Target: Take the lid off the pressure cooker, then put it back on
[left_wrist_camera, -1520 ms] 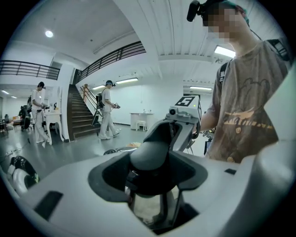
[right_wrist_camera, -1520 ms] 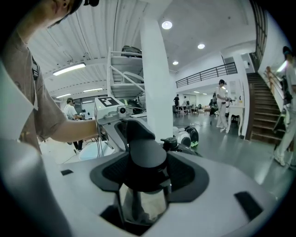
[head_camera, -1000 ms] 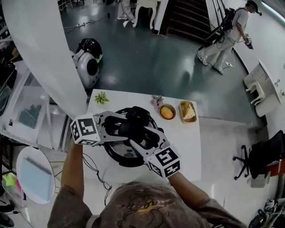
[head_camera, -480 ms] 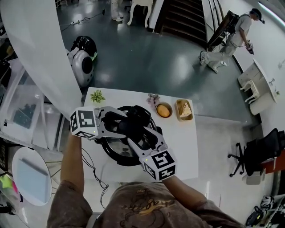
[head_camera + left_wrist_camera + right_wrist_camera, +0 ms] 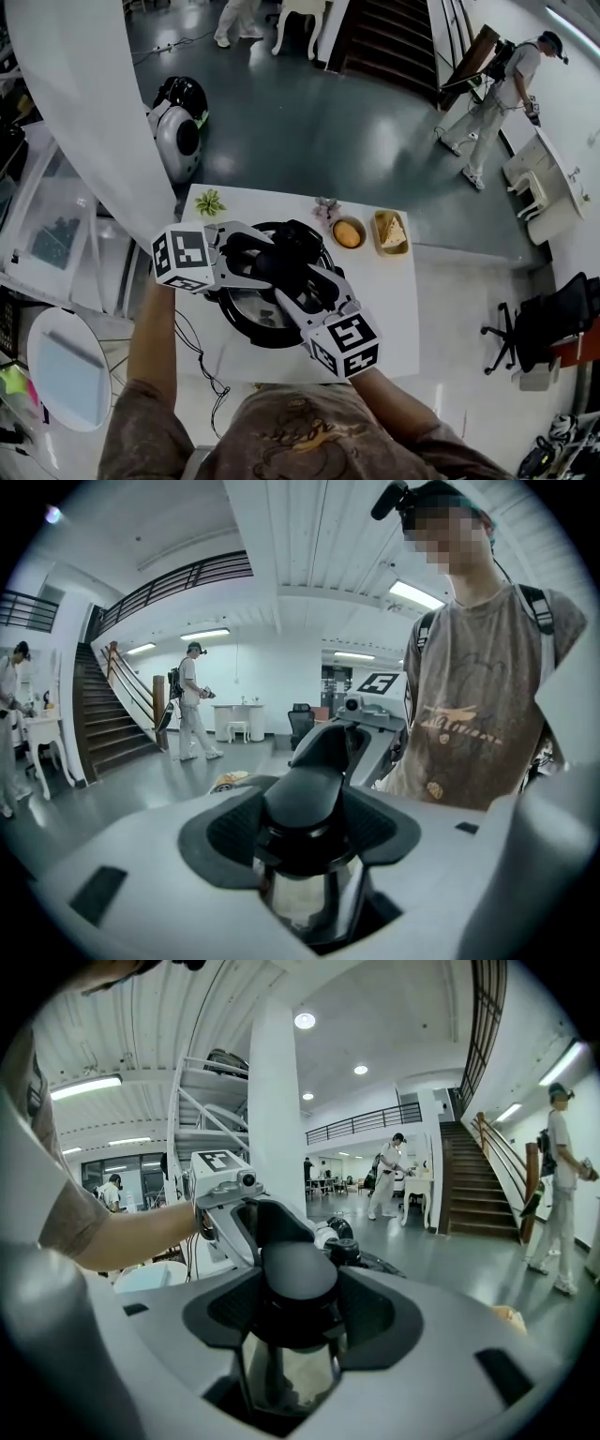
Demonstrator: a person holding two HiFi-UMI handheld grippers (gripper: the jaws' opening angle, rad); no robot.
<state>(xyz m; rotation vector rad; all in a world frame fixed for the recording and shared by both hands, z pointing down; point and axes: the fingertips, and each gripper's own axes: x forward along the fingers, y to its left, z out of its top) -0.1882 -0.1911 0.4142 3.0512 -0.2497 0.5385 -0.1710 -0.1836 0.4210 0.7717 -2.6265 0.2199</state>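
Note:
The pressure cooker (image 5: 246, 323) stands on a white table (image 5: 394, 309), dark with a shiny metal lid. The lid's black knob (image 5: 275, 268) sits between both grippers. My left gripper (image 5: 259, 262) comes in from the left and is shut on the knob (image 5: 302, 803). My right gripper (image 5: 292, 283) comes in from the lower right and is shut on the same knob (image 5: 298, 1274) from the other side. In each gripper view the opposite gripper shows just behind the knob. The grippers hide the lid's rim, so I cannot tell whether the lid rests on the pot.
Behind the cooker are a small bowl with an orange thing (image 5: 347, 234), a tray of food (image 5: 393, 232), a little green plant (image 5: 210, 202) and a pink ornament (image 5: 327, 208). A white pillar (image 5: 84, 112) rises at the left. A round white stool (image 5: 70, 366) stands lower left.
Both grippers and the knob stay where they were. Only the head view has shifted a little, and a person in the background has walked on.

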